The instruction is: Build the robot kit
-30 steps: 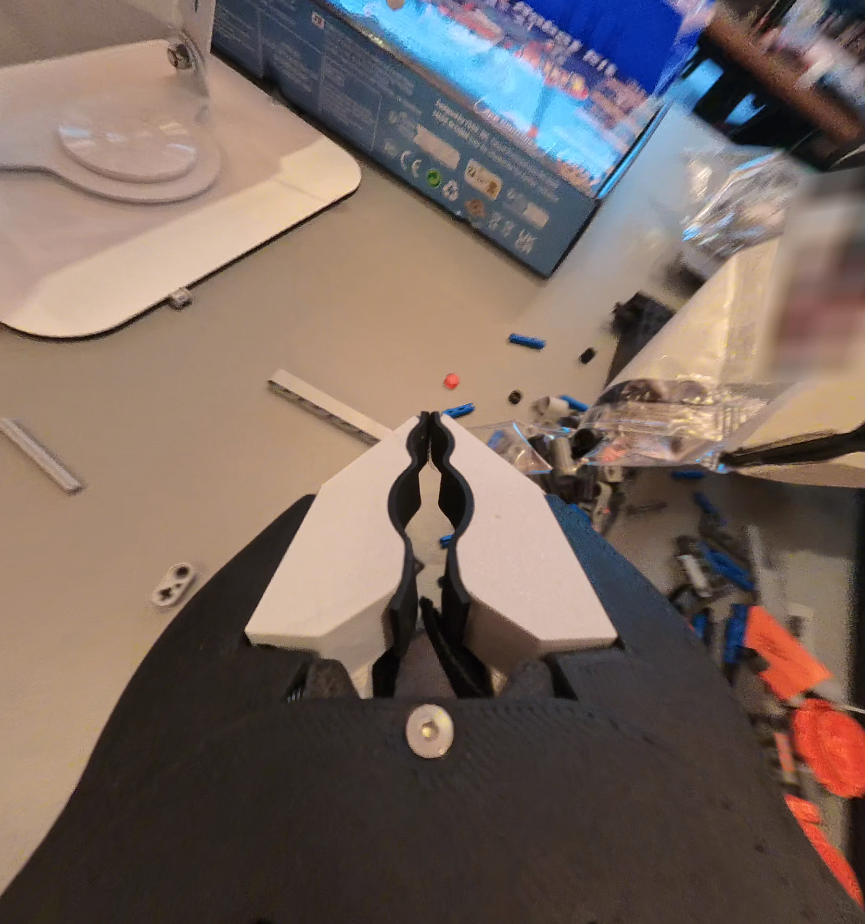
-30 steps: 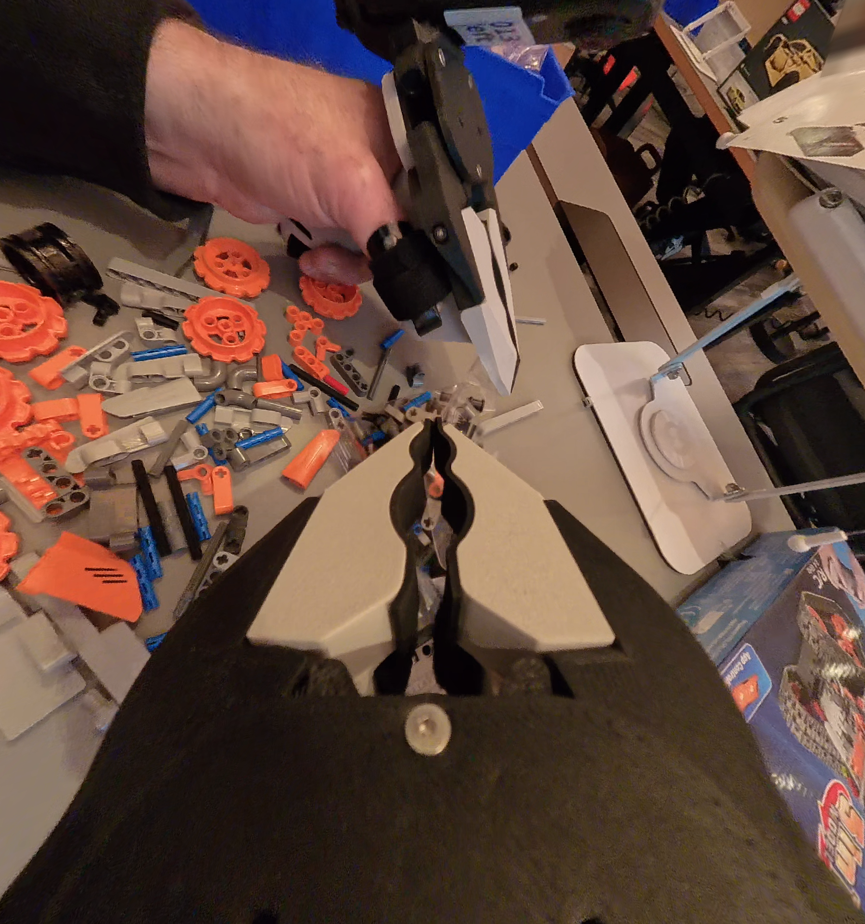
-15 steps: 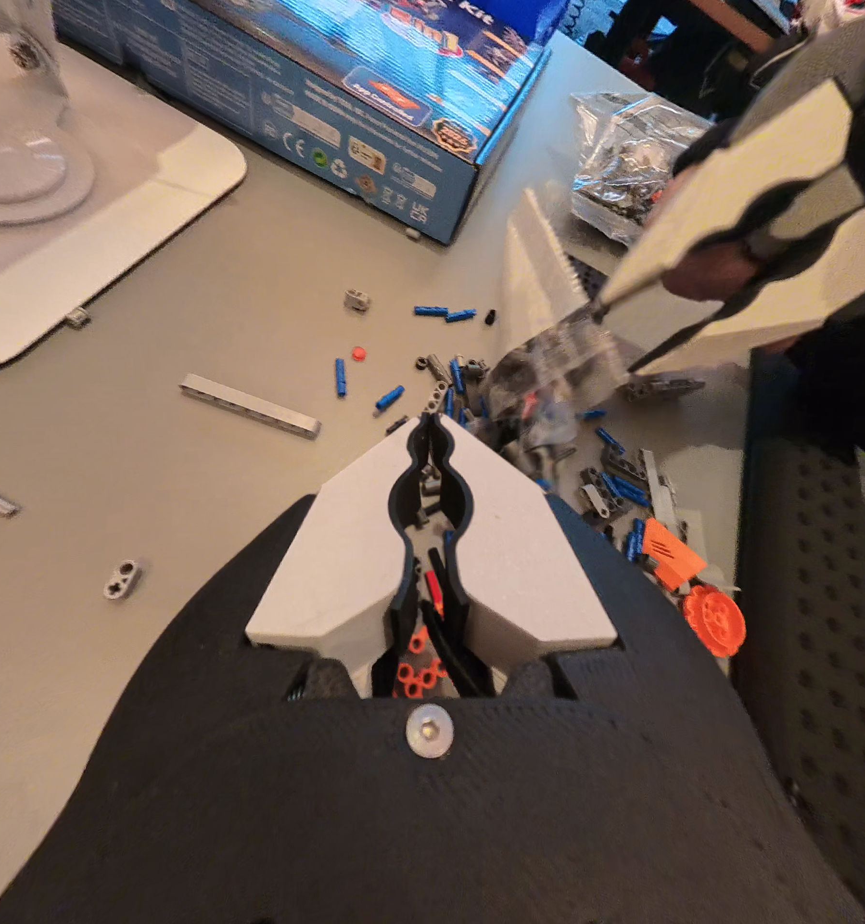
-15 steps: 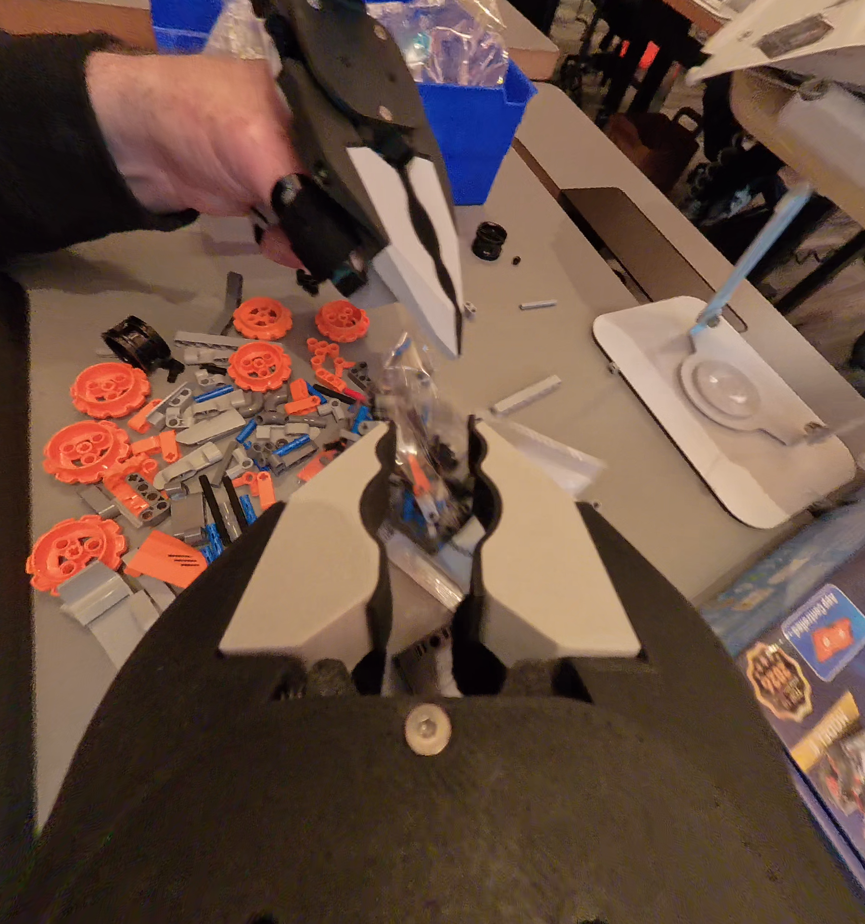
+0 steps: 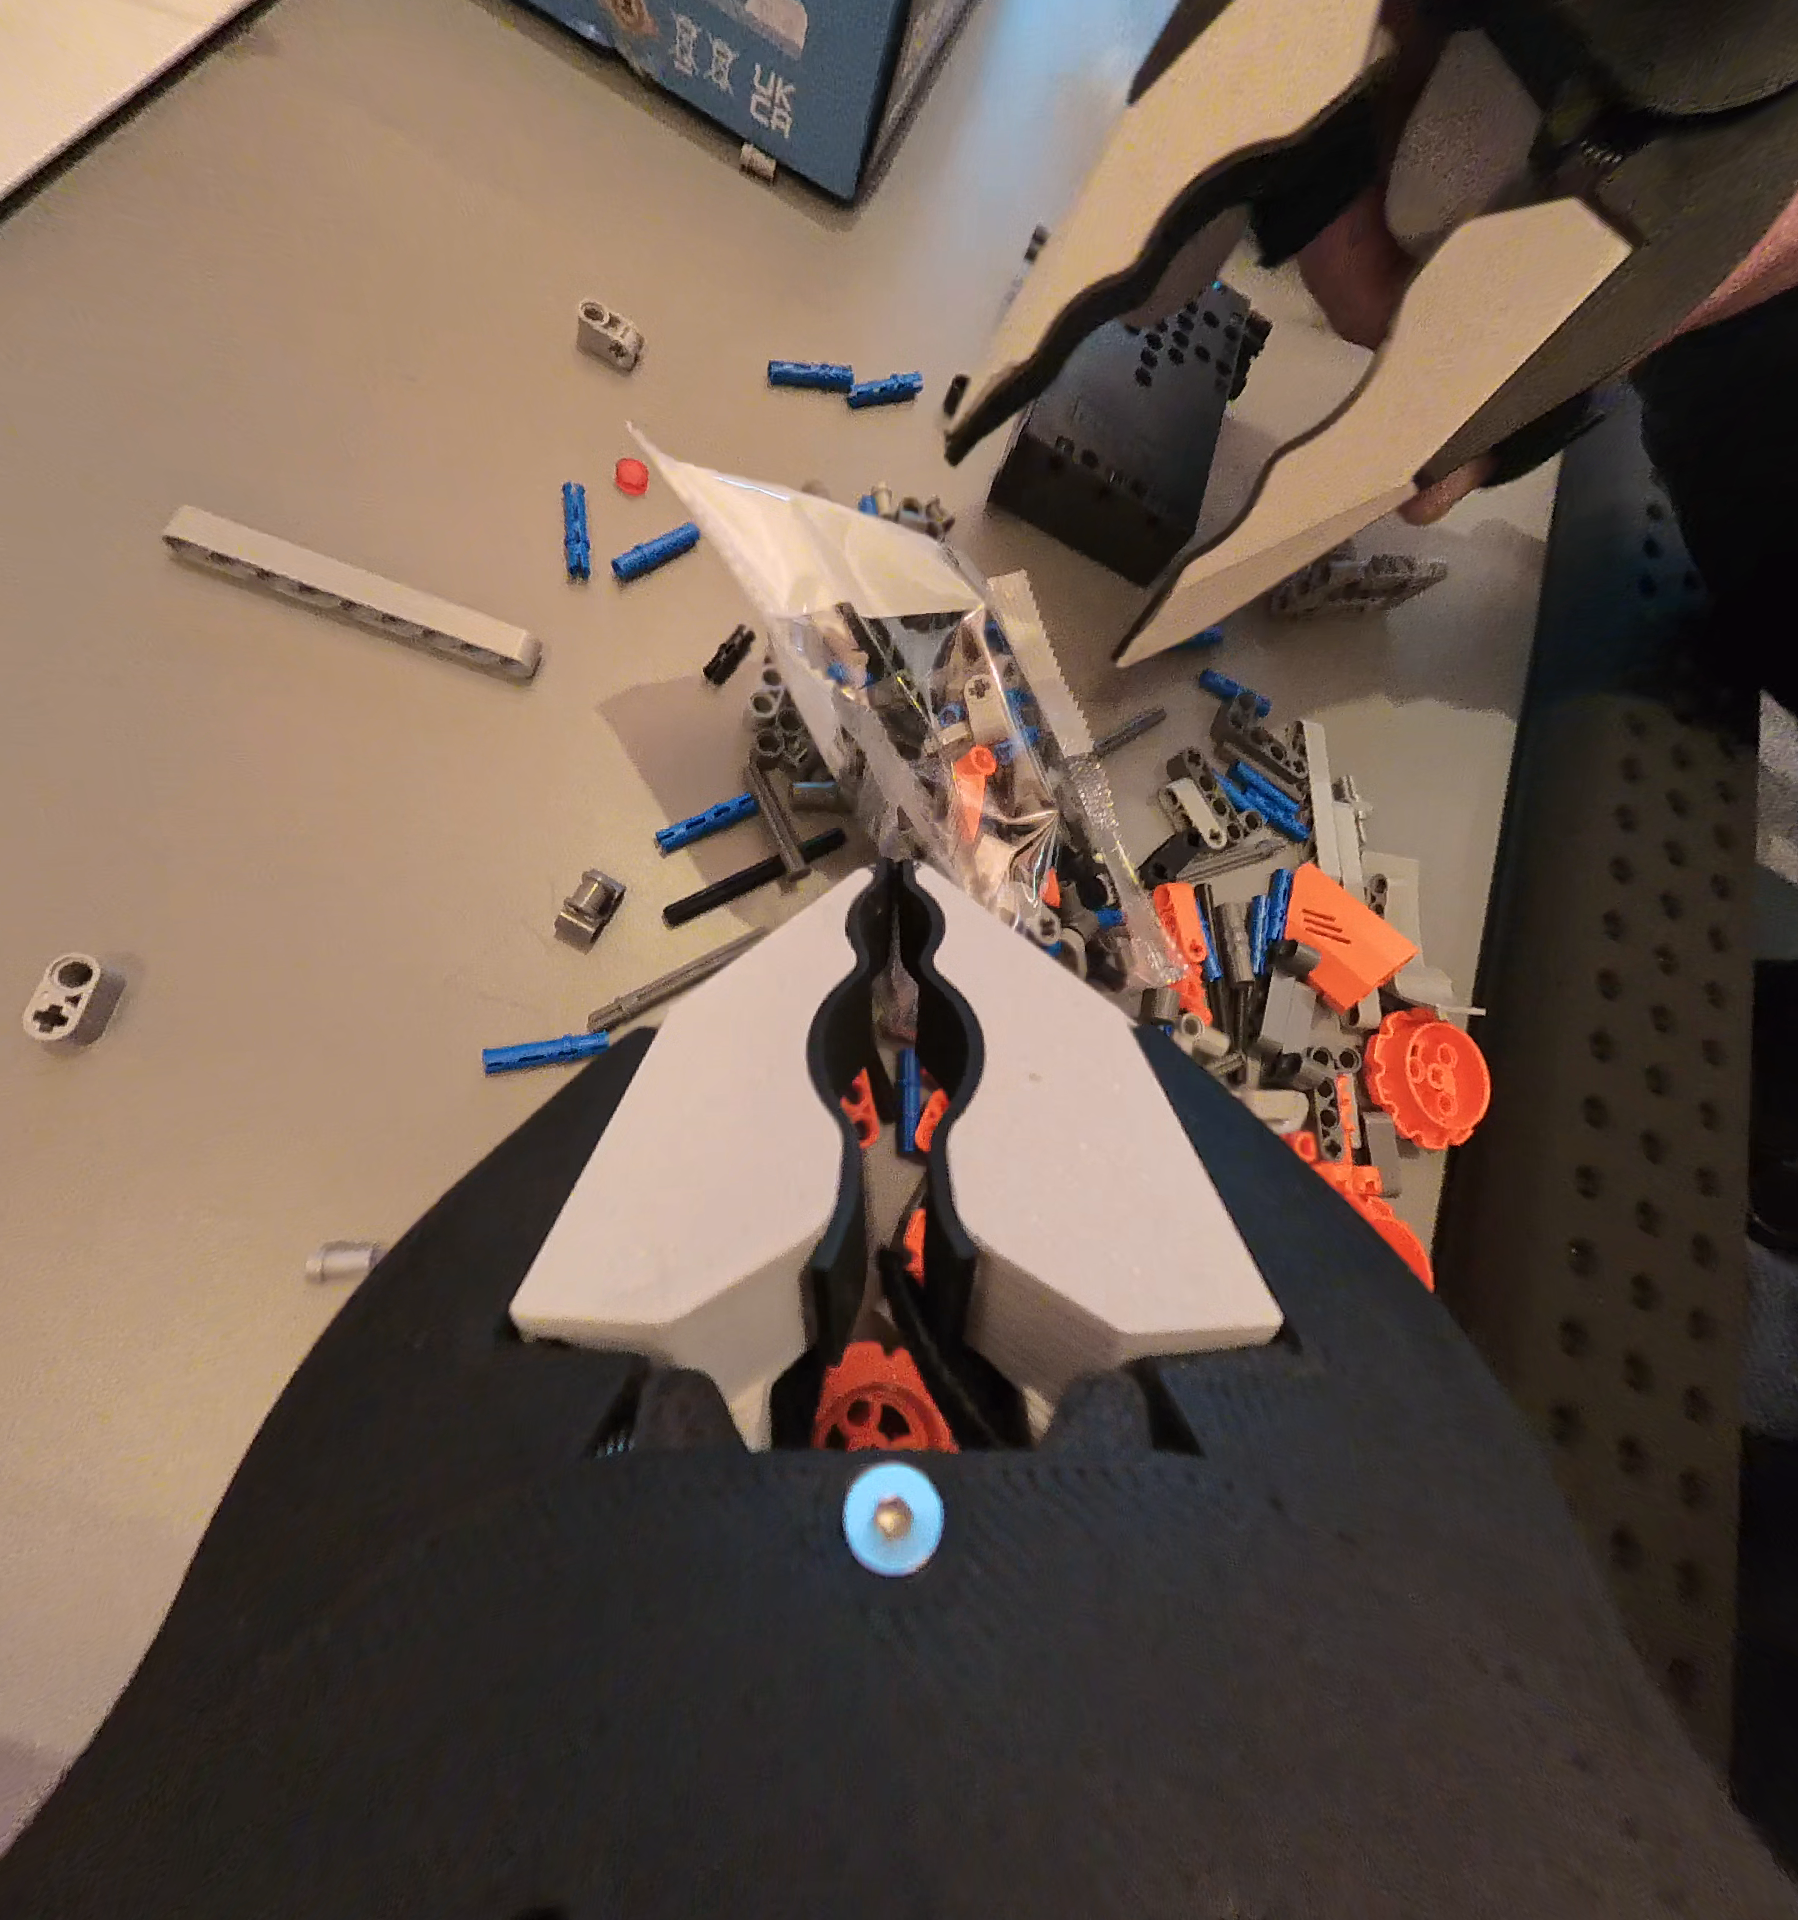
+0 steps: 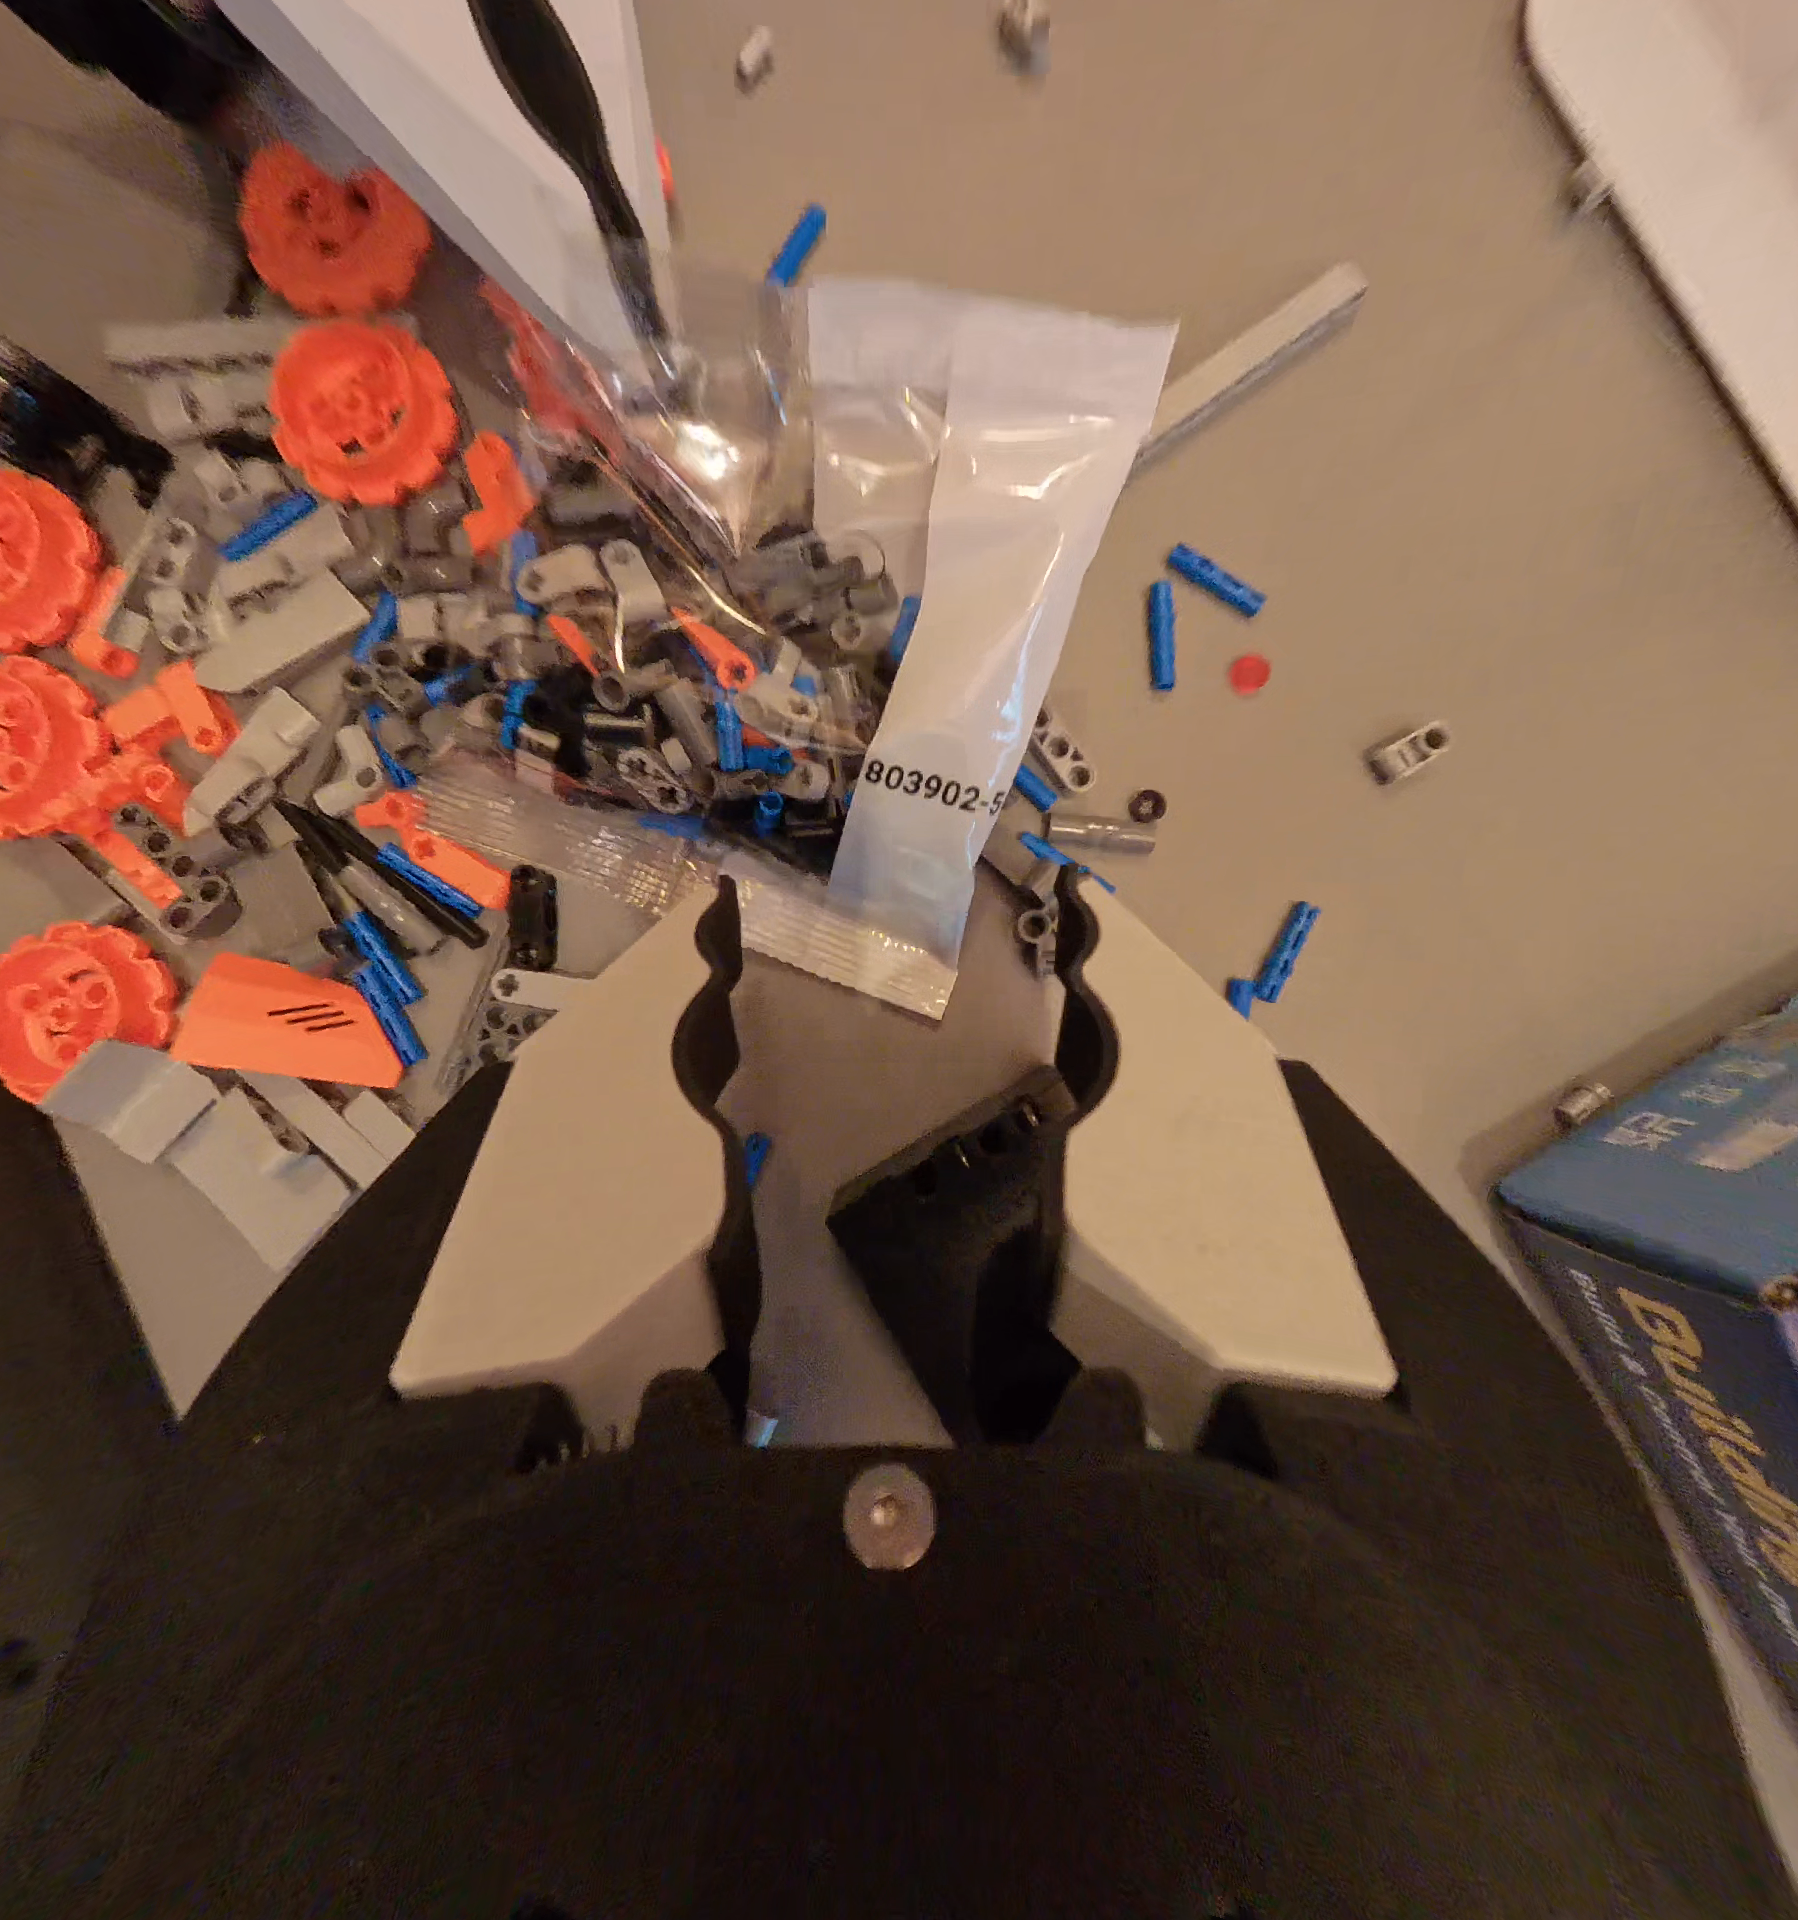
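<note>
A clear plastic bag [image 5: 905, 644] of small grey, black and blue building parts hangs over a pile of loose parts [image 5: 1248, 935] on the grey table. My left gripper [image 5: 900, 873] is shut, pinching the bag's crumpled end. In the right wrist view it [image 6: 656, 343] comes in from the top left with the plastic drawn up to its tip. My right gripper [image 6: 895, 904] is open wide and empty. The bag's white labelled strip [image 6: 1020, 582] ends between its fingertips. In the left wrist view the right gripper [image 5: 1040, 545] hovers open above a black perforated block [image 5: 1134, 436].
Orange gear wheels [image 6: 360, 410] and an orange panel [image 6: 282, 1023] lie at the pile's edge. A long grey beam [image 5: 355, 597] and blue pins [image 5: 656, 551] are scattered around. A blue cardboard box [image 6: 1705, 1195], a white base plate [image 6: 1726, 260] and a black perforated board [image 5: 1622, 935] border the area. The grippers' ends are close to 10 centimeters from one another.
My right gripper has opened wide and let go of the bag. My left gripper has moved in and now holds the bag's other end. Both views have come closer to the pile.
</note>
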The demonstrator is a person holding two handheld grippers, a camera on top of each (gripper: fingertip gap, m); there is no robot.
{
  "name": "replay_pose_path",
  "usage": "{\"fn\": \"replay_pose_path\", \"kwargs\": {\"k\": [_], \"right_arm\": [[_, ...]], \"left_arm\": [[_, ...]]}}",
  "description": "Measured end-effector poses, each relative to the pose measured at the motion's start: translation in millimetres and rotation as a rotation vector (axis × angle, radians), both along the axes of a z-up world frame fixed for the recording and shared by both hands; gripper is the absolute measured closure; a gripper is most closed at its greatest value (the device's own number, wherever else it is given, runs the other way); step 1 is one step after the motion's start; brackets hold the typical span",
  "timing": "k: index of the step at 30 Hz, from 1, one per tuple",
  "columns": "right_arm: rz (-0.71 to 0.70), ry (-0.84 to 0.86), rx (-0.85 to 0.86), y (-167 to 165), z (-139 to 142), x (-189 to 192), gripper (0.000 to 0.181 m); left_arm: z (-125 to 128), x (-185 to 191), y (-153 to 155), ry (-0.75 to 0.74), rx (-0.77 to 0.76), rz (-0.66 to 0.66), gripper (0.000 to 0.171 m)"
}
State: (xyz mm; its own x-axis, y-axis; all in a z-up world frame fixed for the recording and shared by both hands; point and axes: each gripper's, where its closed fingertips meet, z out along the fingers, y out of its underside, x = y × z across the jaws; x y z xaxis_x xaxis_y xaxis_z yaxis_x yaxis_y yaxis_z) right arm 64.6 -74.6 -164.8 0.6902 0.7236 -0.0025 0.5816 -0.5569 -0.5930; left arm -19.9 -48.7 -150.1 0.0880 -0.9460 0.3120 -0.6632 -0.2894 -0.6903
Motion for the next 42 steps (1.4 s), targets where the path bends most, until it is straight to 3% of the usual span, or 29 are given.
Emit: {"fn": "replay_pose_path", "kwargs": {"k": [3, 11, 17, 22, 28, 32, 36, 39, 42], "right_arm": [[0.032, -0.085, -0.036, -1.5, -14.7, -4.2, 0.128], [0.086, -0.181, -0.005, -3.3, -23.2, -10.0, 0.178], [0.123, -0.193, 0.034, -3.4, -9.0, -11.8, 0.179], [0.151, -0.225, 0.079, 2.1, 20.2, -9.4, 0.179], [0.267, -0.382, 0.127, 6.4, 47.5, -9.8, 0.18], [0.336, -0.467, 0.146, 6.1, 58.6, -10.2, 0.18], [0.373, -0.514, 0.165, 5.1, 63.8, -13.7, 0.181], [0.399, -0.495, 0.166, 3.8, 62.8, -20.9, 0.181], [0.403, -0.484, 0.177, 5.5, 64.2, -23.2, 0.181]], "left_arm": [[-3.4, -5.3, -5.2, 0.026, 0.005, -0.021, 0.171], [-12.7, -17.2, -2.3, 0.093, 0.018, -0.016, 0.155], [3.9, -20.5, 4.0, 0.036, 0.057, -0.015, 0.154], [19.5, -20.8, 10.1, -0.025, 0.074, 0.002, 0.15], [49.5, -5.1, 17.9, -0.133, 0.199, -0.004, 0.146], [60.6, 7.0, 21.2, -0.136, 0.241, -0.029, 0.125], [81.1, 18.5, 21.6, -0.169, 0.246, -0.058, 0.122], [79.8, 30.8, 12.1, -0.152, 0.243, -0.131, 0.122], [61.5, 43.0, -1.8, -0.082, 0.242, -0.231, 0.126]]}}
